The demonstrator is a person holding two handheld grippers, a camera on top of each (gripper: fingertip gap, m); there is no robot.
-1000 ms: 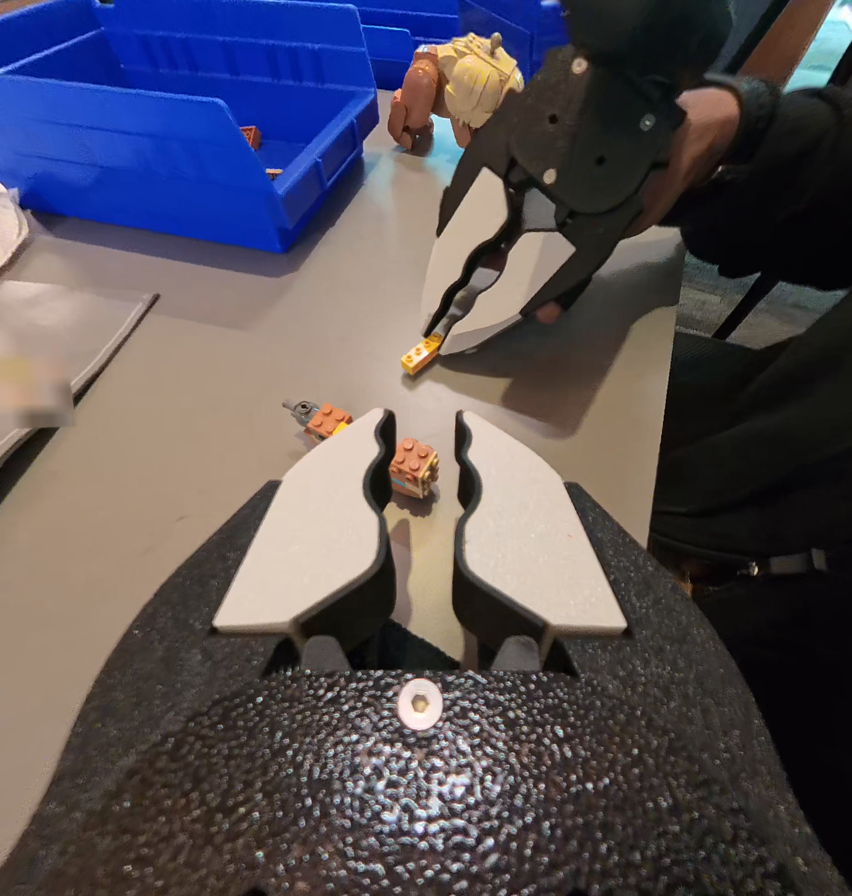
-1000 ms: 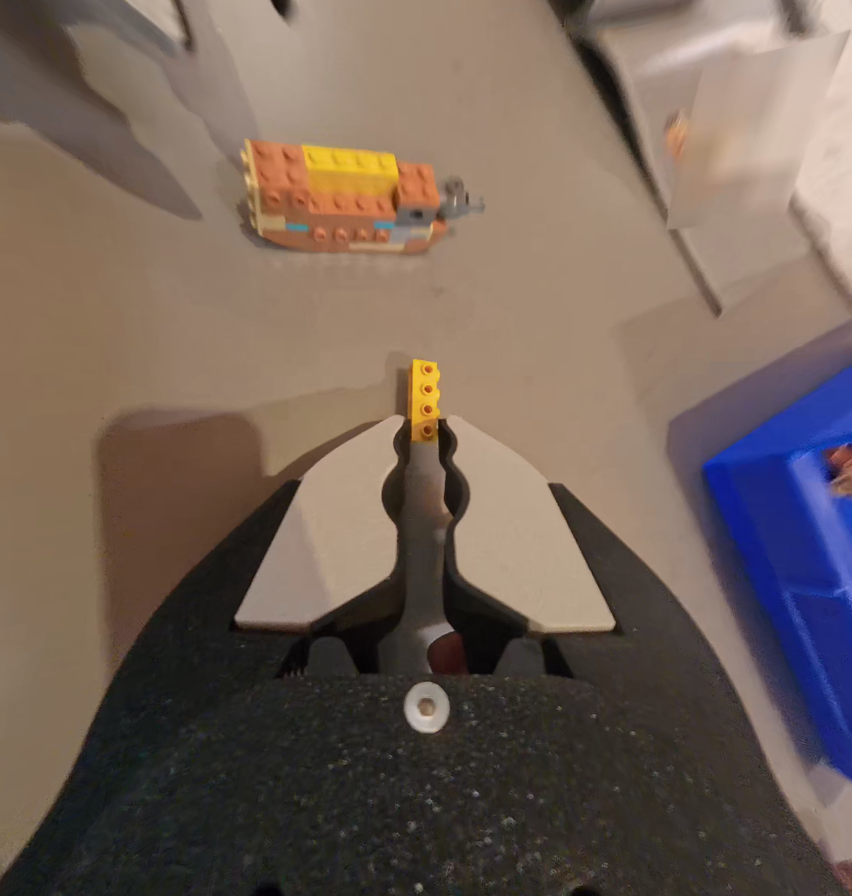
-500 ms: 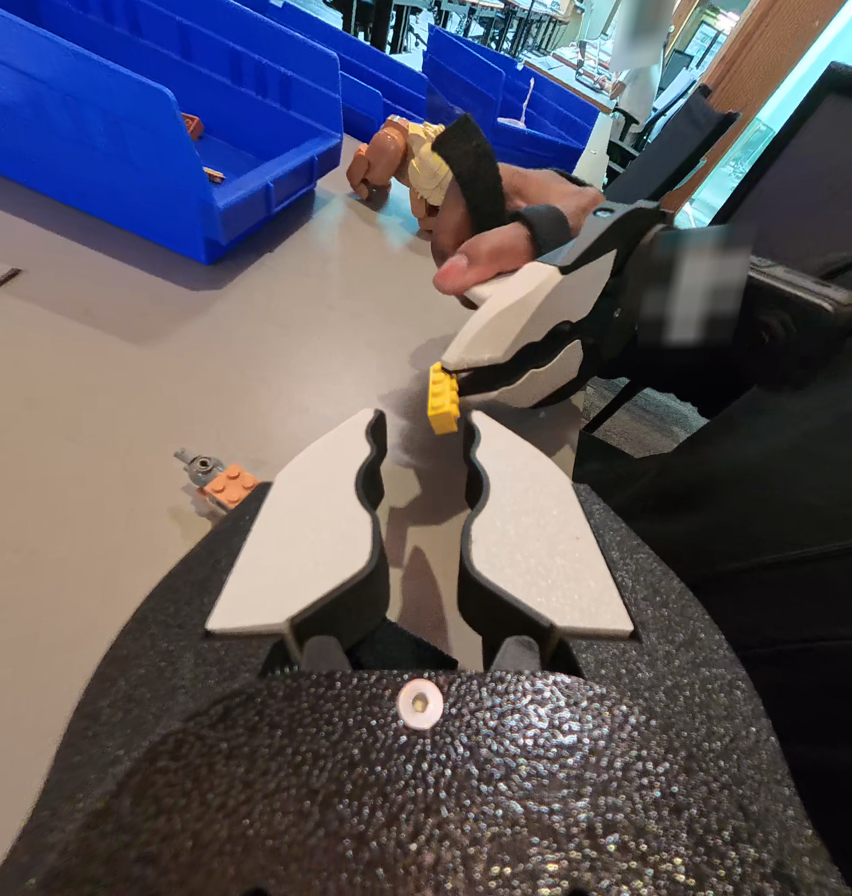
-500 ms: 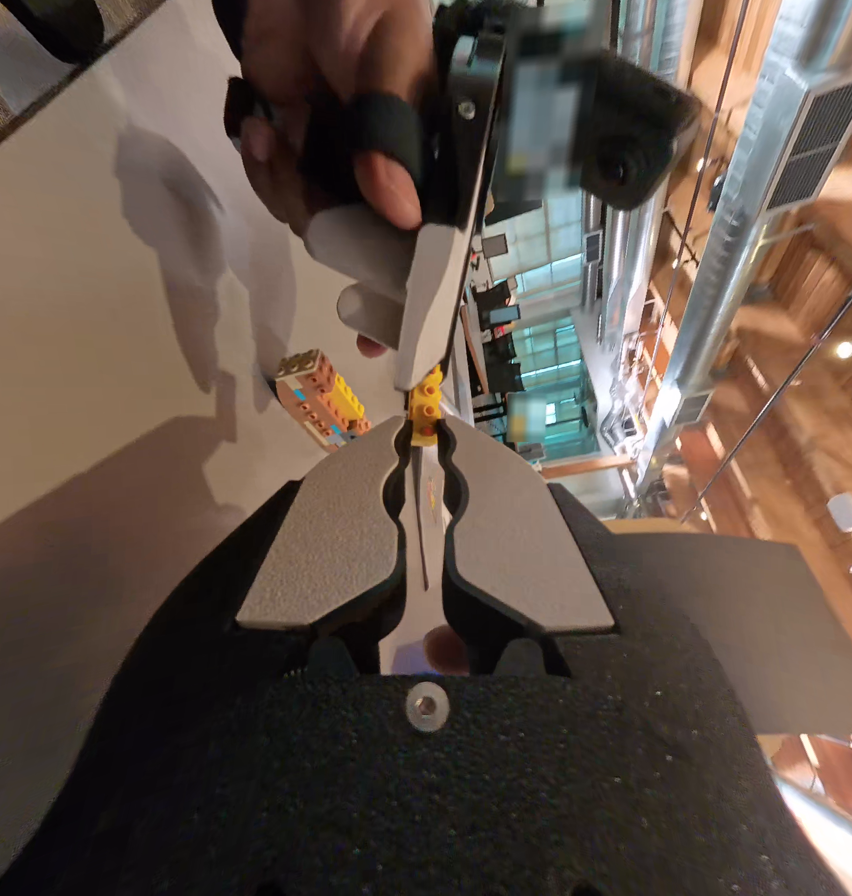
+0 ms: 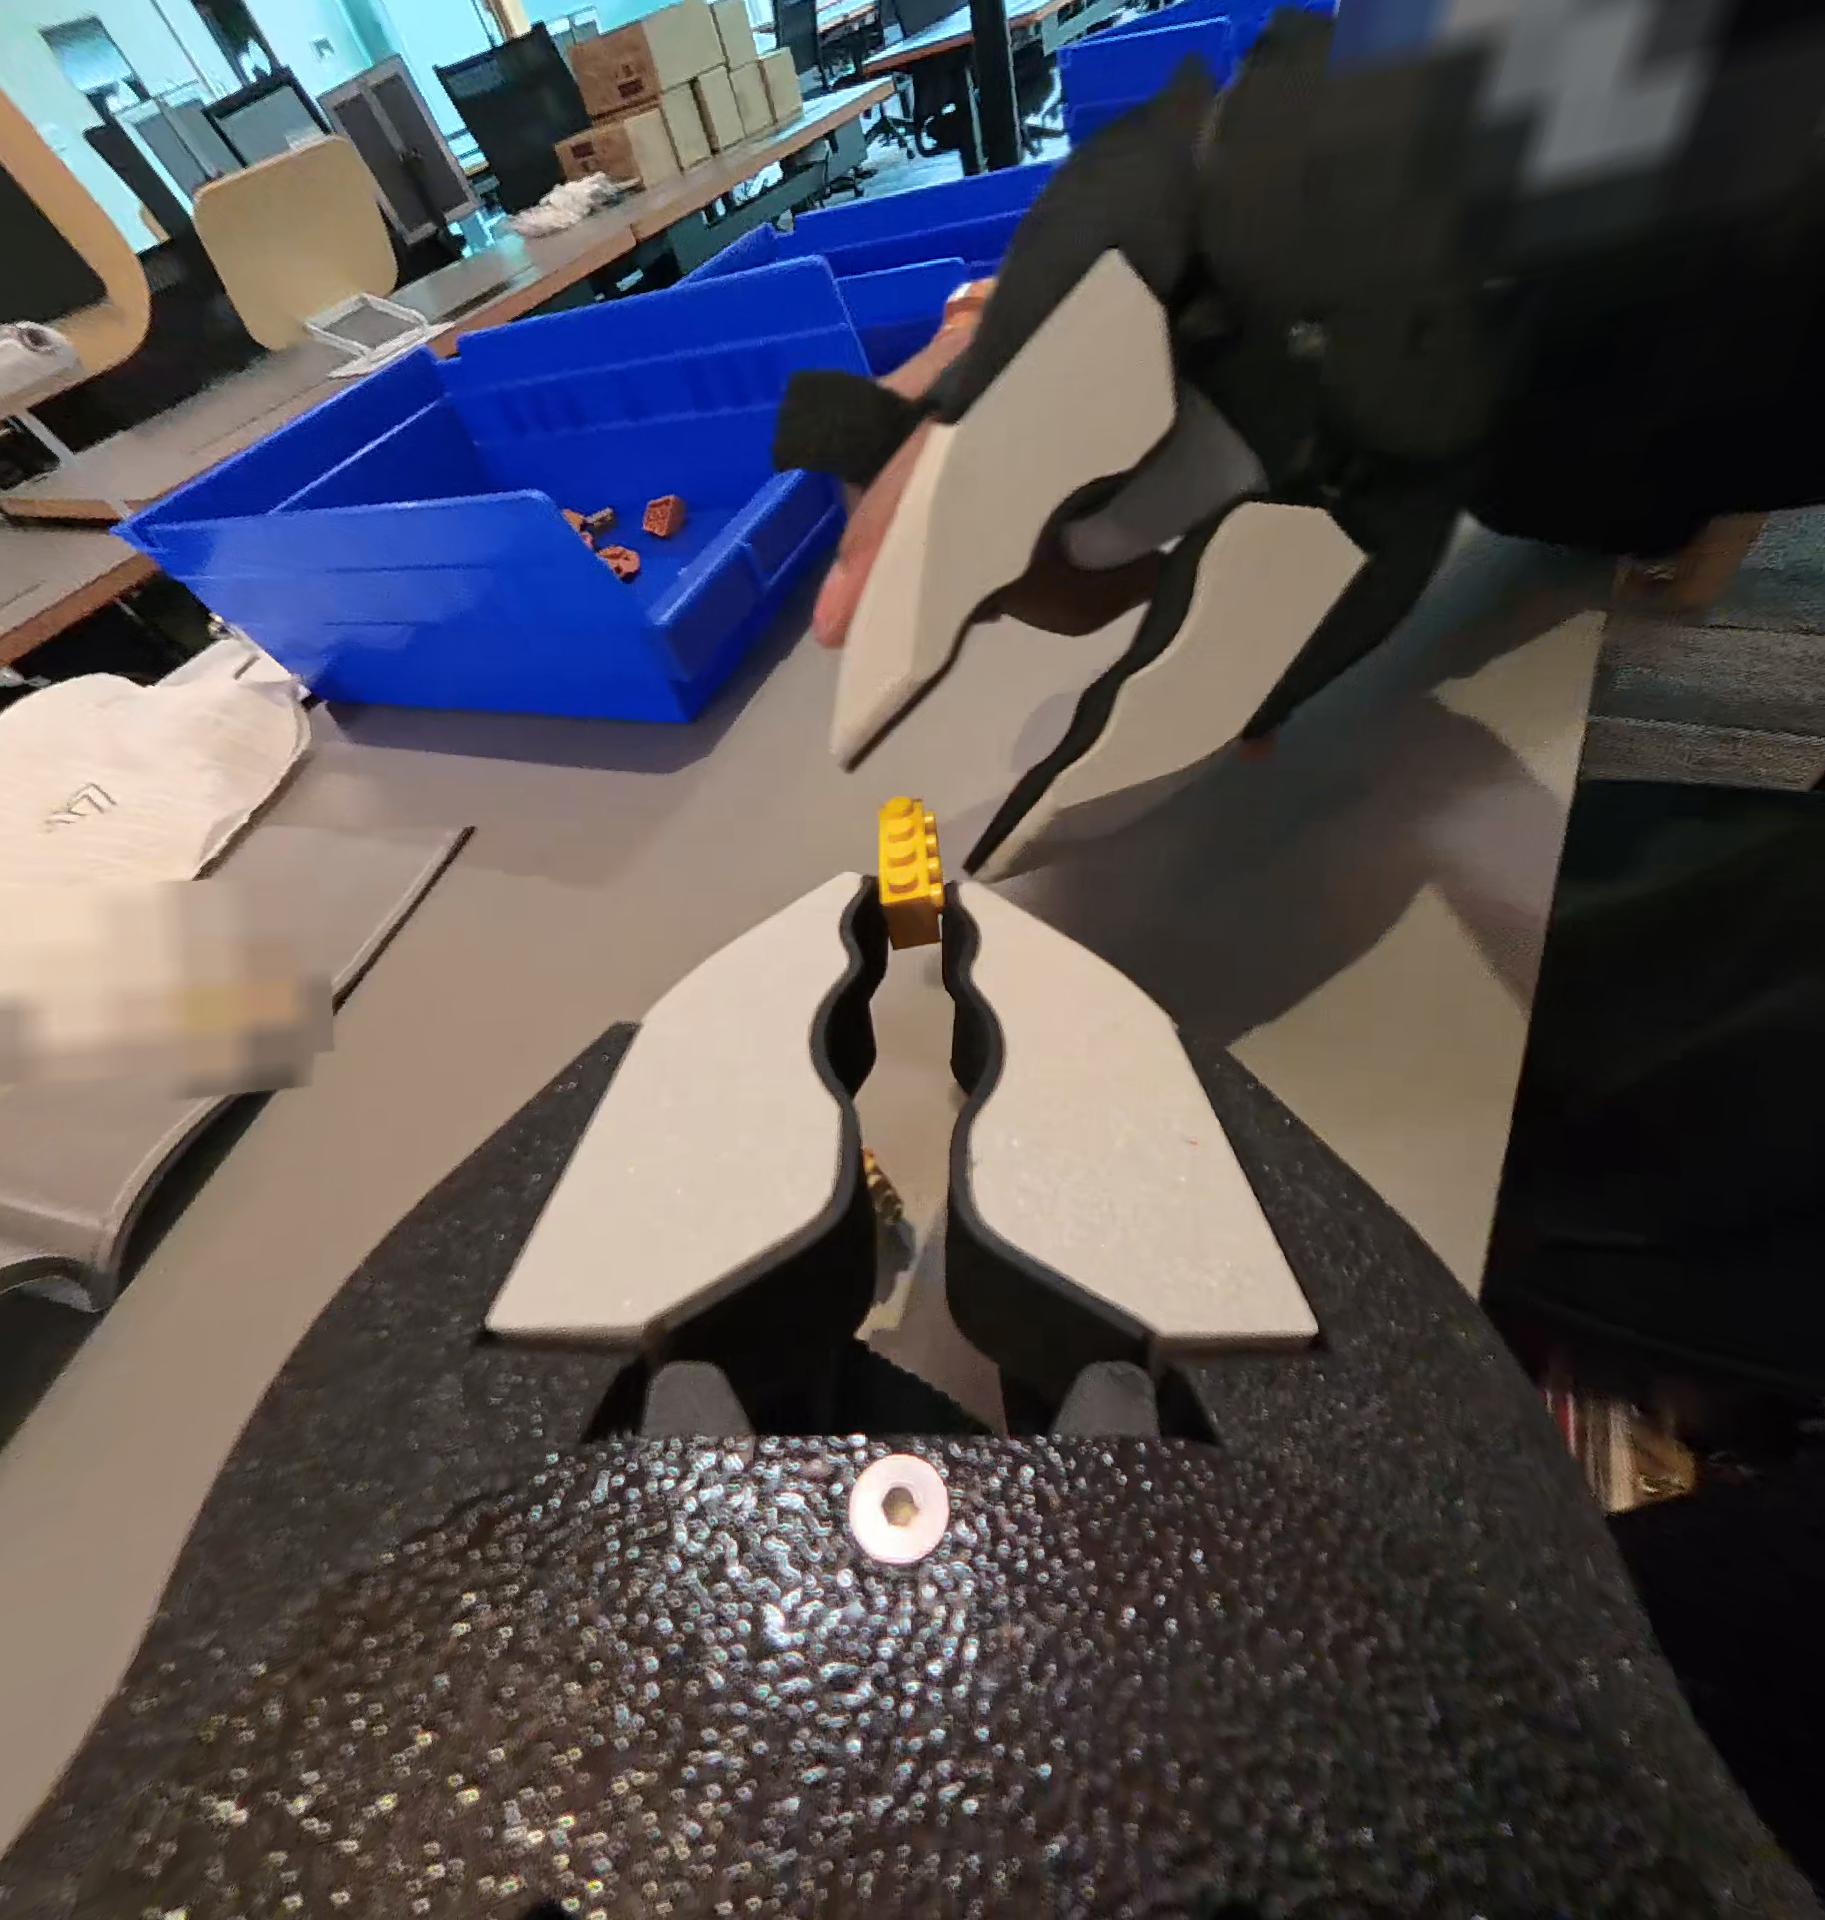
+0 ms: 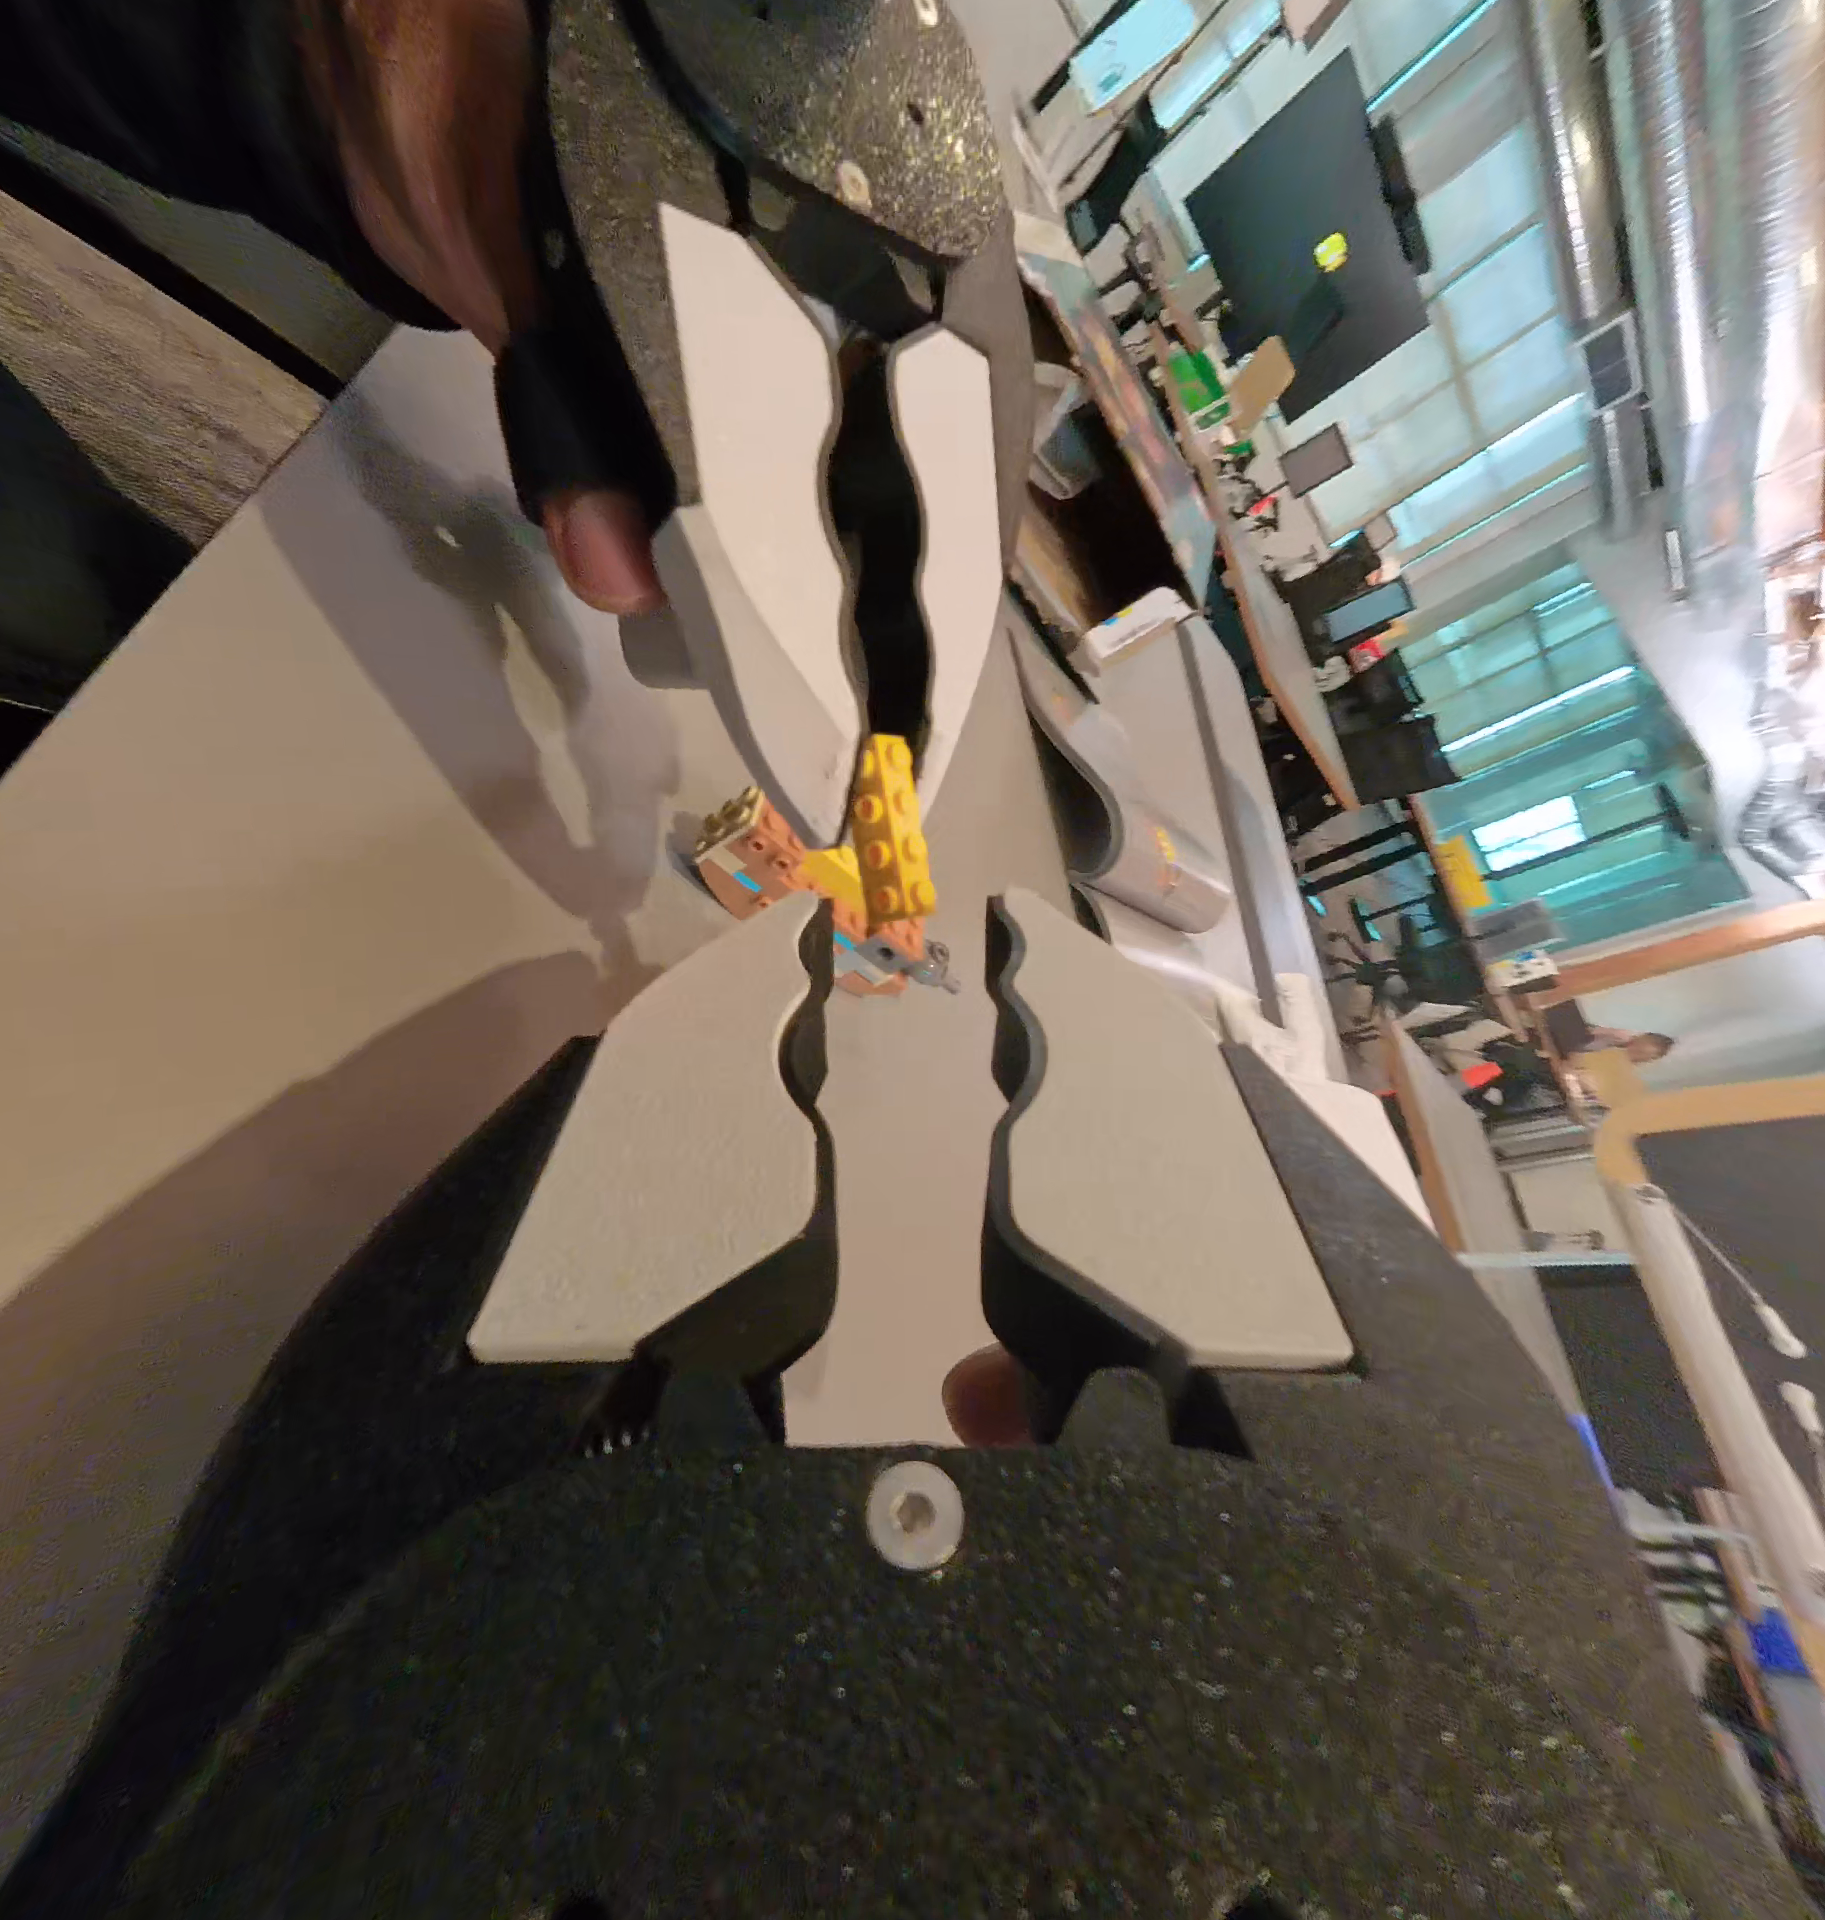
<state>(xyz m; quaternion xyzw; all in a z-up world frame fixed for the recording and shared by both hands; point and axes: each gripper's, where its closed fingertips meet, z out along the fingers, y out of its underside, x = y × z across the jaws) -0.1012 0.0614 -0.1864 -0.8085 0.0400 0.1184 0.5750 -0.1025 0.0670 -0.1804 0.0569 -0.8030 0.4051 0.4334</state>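
Note:
My left gripper (image 5: 908,888) is shut on a small yellow studded brick (image 5: 910,862). It pinches the brick's lower end at the fingertips, and the brick sticks up above the grey table (image 5: 575,831). The right wrist view shows the same grasp, with the yellow brick (image 6: 892,831) between the left gripper's fingers (image 6: 752,582). My right gripper (image 6: 906,914) is open and empty, just short of the brick. Its fingers (image 5: 991,499) show spread apart in the left wrist view. A brown, orange and yellow brick assembly (image 6: 752,862) lies on the table below the brick.
A blue bin (image 5: 472,623) holding a few brown pieces (image 5: 617,530) stands at the back left. More blue bins are behind it. White fabric (image 5: 108,769) and a grey mat (image 5: 295,904) lie at the left. The table's edge (image 5: 1573,831) is at the right. The grippers are tip to tip, or close to it.
The yellow brick has passed from my right gripper to my left. The left pads closed on it, and the right gripper opened and drew back a little.

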